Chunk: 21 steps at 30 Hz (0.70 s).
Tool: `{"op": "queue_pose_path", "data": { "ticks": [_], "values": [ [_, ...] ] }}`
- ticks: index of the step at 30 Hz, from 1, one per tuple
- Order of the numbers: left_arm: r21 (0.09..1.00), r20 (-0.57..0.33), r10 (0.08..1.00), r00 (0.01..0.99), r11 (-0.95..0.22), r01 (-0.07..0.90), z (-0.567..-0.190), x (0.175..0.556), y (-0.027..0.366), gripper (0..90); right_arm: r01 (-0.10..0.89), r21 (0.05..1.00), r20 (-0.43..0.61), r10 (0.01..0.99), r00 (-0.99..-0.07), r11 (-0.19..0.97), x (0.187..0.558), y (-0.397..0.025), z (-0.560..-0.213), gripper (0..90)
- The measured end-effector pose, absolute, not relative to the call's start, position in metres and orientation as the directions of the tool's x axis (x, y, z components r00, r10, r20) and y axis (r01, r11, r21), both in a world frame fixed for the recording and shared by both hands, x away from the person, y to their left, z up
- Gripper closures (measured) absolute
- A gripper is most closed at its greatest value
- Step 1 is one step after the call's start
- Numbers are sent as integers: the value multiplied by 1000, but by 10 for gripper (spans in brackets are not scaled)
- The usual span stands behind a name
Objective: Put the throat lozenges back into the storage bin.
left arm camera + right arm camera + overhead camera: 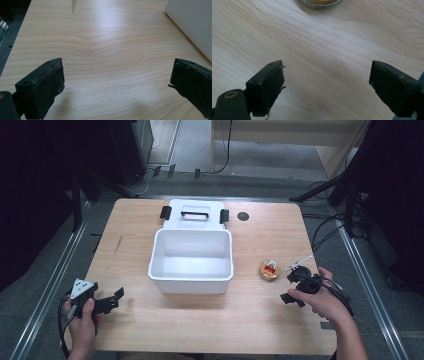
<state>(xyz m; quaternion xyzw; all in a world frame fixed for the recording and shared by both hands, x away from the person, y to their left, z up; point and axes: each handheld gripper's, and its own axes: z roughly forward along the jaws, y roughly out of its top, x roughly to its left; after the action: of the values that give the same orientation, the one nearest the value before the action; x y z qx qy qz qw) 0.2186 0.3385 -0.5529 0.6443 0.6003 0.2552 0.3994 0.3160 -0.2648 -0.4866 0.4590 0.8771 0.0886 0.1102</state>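
A white plastic bin (191, 261) stands open in the middle of the wooden table, its lid (194, 213) with black latches lying flat behind it. A small round golden tin (269, 269) with a red label lies to the bin's right; its rim (319, 3) peeks in at the top of the right gripper view. My right gripper (291, 286) hovers just right of the tin, jaws spread wide and empty (327, 87). My left gripper (114, 299) rests near the table's front left, open and empty (117, 82), with the bin's wall (192, 22) to its right.
A dark round hole (243, 216) marks the table's back right. Bare wood (200, 320) lies between the two hands along the front. Metal rails (370, 290) run beside the table, with cables (330, 227) on the floor at the right.
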Motion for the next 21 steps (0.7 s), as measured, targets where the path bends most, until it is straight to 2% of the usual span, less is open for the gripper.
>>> {"op": "queue_pose_path", "data": {
  "ticks": [9, 21],
  "values": [
    [820, -151, 977, 149, 39, 571, -553, 219, 339, 0, 790, 168, -86, 807, -584, 590, 331, -257, -482, 130],
    [820, -148, 977, 152, 35, 572, -553, 219, 338, 0, 783, 105, -81, 790, -608, 613, 346, -244, -477, 122]
  ]
}}
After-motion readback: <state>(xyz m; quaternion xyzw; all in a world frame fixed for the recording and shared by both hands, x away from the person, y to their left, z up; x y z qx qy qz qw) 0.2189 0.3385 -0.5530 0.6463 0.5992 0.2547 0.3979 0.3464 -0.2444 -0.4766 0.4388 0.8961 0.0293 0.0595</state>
